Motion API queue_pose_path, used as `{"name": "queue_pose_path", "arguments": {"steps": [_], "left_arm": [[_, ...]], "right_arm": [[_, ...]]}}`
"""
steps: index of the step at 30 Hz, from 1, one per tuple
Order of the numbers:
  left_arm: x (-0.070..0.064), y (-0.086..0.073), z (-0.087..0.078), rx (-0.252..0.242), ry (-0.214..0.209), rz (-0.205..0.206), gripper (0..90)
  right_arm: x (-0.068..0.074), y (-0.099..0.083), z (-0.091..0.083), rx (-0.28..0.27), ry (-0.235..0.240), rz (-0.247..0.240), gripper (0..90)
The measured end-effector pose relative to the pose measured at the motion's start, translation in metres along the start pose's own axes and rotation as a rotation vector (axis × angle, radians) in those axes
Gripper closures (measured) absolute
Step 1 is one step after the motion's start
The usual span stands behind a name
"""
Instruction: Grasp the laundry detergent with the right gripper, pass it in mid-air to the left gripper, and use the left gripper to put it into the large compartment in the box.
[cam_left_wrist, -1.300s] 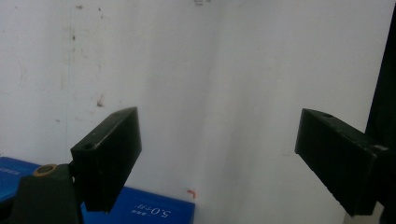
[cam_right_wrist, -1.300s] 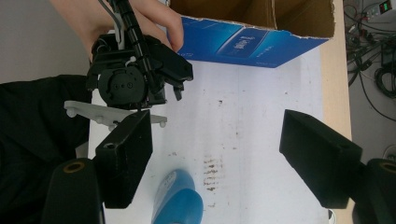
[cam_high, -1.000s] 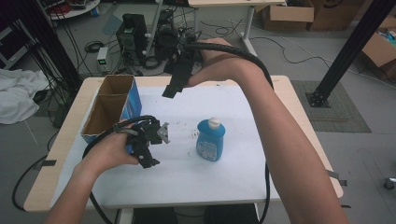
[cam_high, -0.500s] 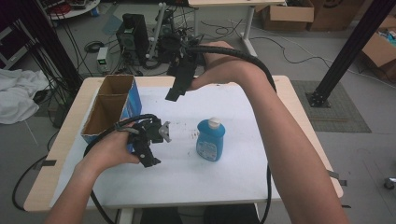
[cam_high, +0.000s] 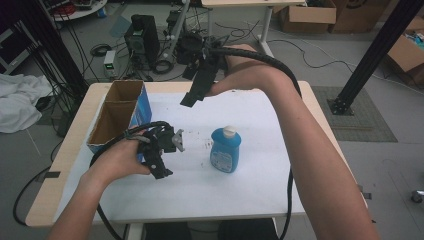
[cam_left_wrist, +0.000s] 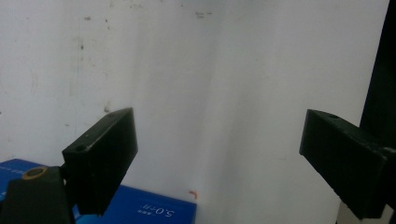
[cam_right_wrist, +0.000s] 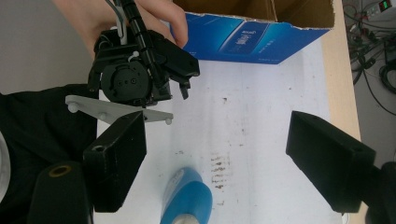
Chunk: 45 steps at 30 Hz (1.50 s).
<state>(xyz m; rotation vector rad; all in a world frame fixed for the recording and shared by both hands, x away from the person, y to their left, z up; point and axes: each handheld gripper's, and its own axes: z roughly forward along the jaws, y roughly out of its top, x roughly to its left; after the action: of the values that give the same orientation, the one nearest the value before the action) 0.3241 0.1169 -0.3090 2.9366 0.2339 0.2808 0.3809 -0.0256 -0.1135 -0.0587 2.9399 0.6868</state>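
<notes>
Both forearms are showing bare, no sleeves. Black ribbed cables are trailing behind the blocky black jaws of each gripper.

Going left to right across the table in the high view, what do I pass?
Cardboard box → left gripper → blue bottle. The right gripper hangs higher up, farther back, between the left gripper and the bottle.

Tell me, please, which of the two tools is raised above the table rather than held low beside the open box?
The right tool, lifted over the table's far side; the left tool sits low beside the box.
</notes>
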Motion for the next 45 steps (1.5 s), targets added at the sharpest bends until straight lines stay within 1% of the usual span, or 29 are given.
{"name": "queue_pose_path", "arguments": {"steps": [1, 3, 4, 5, 6, 7, 8, 9, 11, 13, 14, 15, 16, 19, 20, 23, 26, 29, 33, 35, 36, 38, 39, 41, 43, 45], "left_arm": [[0.000, 0.000, 0.000, 0.000, 0.000, 0.000, 11.8], [0.001, 0.000, 0.000, 0.001, 0.004, -0.006, 11.5], [0.002, 0.000, 0.000, 0.001, 0.009, 0.002, 11.5], [0.002, 0.000, 0.000, -0.001, 0.003, -0.009, 11.6], [0.003, 0.000, 0.000, 0.006, 0.004, -0.003, 11.7], [0.002, 0.000, 0.001, 0.003, 0.001, -0.011, 11.8], [0.003, 0.000, 0.001, 0.001, 0.002, -0.011, 11.8], [0.004, 0.000, 0.001, 0.012, 0.006, -0.005, 11.8], [0.004, 0.000, 0.001, 0.017, 0.007, -0.004, 11.7], [0.003, -0.001, 0.002, 0.004, 0.001, -0.024, 11.8], [0.003, -0.002, 0.003, -0.002, 0.003, -0.026, 11.8], [0.003, -0.002, 0.002, 0.007, 0.003, -0.018, 11.8], [0.003, -0.002, 0.002, 0.005, -0.001, -0.028, 11.8], [0.003, -0.003, 0.002, 0.011, 0.004, -0.020, 11.8], [0.003, -0.004, 0.002, 0.009, 0.000, -0.029, 11.7], [0.002, -0.004, 0.003, 0.008, 0.001, -0.032, 11.7], [0.002, -0.004, 0.003, 0.017, 0.000, -0.029, 11.7], [0.002, -0.004, 0.003, 0.011, 0.005, -0.036, 12.1], [0.002, -0.004, 0.004, 0.018, 0.007, -0.035, 11.6], [0.001, -0.004, 0.003, 0.015, 0.007, -0.038, 11.4], [0.001, -0.004, 0.003, 0.008, 0.007, -0.036, 10.9], [0.001, -0.004, 0.002, 0.008, 0.010, -0.038, 10.9], [0.001, -0.003, 0.001, 0.013, 0.011, -0.035, 10.9], [0.001, -0.003, 0.002, 0.010, 0.012, -0.037, 11.0], [0.001, -0.003, 0.003, 0.007, 0.008, -0.041, 11.3], [0.002, -0.002, 0.003, 0.021, 0.005, -0.034, 11.1]], "right_arm": [[0.000, 0.000, 0.000, 0.000, 0.000, 0.000, 20.0], [-0.001, -0.004, -0.001, -0.019, -0.004, 0.006, 19.1], [-0.001, -0.006, -0.001, -0.026, -0.002, 0.005, 19.2], [-0.001, -0.008, -0.002, -0.031, 0.000, 0.006, 19.2], [-0.001, -0.010, -0.003, -0.037, -0.002, 0.009, 19.1], [-0.002, -0.013, -0.003, -0.045, -0.004, 0.015, 18.8], [-0.003, -0.015, -0.004, -0.054, -0.004, 0.019, 18.6], [-0.003, -0.017, -0.005, -0.061, -0.004, 0.021, 18.6], [-0.004, -0.021, -0.006, -0.071, -0.007, 0.023, 18.5], [-0.005, -0.025, -0.008, -0.079, -0.011, 0.027, 18.1], [-0.005, -0.027, -0.009, -0.086, -0.012, 0.026, 18.1], [-0.005, -0.029, -0.010, -0.094, -0.015, 0.026, 18.1], [-0.005, -0.031, -0.012, -0.101, -0.018, 0.025, 18.0], [-0.005, -0.038, -0.014, -0.130, -0.022, 0.021, 17.9], [-0.005, -0.041, -0.015, -0.134, -0.025, 0.022, 17.9], [-0.005, -0.049, -0.017, -0.149, -0.031, 0.026, 17.9], [-0.003, -0.058, -0.019, -0.165, -0.032, 0.032, 17.7], [-0.002, -0.067, -0.020, -0.168, -0.042, 0.035, 17.7], [0.001, -0.080, -0.022, -0.195, -0.049, 0.046, 17.6], [0.001, -0.083, -0.023, -0.201, -0.050, 0.048, 17.6], [0.002, -0.090, -0.023, -0.206, -0.052, 0.054, 17.6], [0.002, -0.092, -0.023, -0.207, -0.052, 0.055, 17.6], [0.003, -0.101, -0.022, -0.218, -0.054, 0.061, 17.6], [0.004, -0.103, -0.022, -0.220, -0.055, 0.064, 17.6], [0.005, -0.113, -0.021, -0.231, -0.058, 0.066, 17.6], [0.005, -0.120, -0.020, -0.235, -0.059, 0.072, 17.6]]}}
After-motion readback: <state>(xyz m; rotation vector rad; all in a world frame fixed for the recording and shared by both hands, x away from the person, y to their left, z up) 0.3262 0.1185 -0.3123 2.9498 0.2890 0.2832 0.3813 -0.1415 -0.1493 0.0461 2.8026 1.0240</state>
